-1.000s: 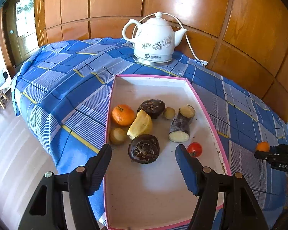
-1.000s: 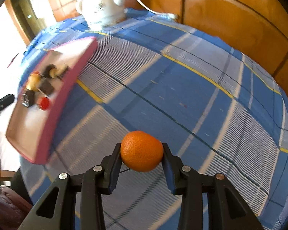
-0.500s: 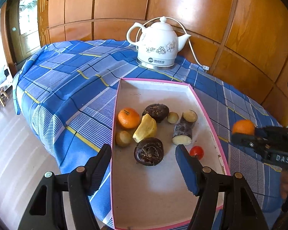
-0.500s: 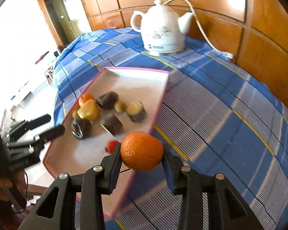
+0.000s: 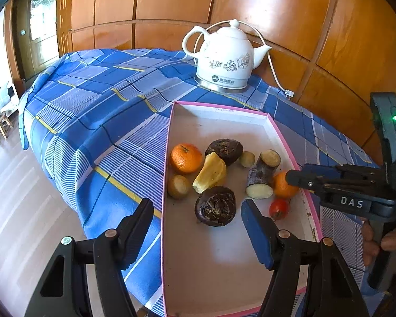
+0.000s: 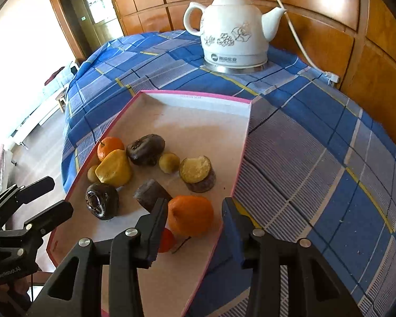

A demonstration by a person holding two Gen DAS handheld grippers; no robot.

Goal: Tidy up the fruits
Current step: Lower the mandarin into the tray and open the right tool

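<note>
Right gripper [image 6: 194, 212] jaws have just been opening, orange [image 6: 190, 216] loose between them over the tray [image 6: 192, 97] edge; left gripper [image 5: 198, 224] is half open, empty. Risk: orange rolls, knocks the tomato [image 5: 278, 208] or crosses the low rim.

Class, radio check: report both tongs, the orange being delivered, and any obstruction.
Left tongs open, empty, over tray. Right tongs just opening; orange between them, clear of one pad, over tray's right side. Tomato and cut root crowd the drop spot.
</note>
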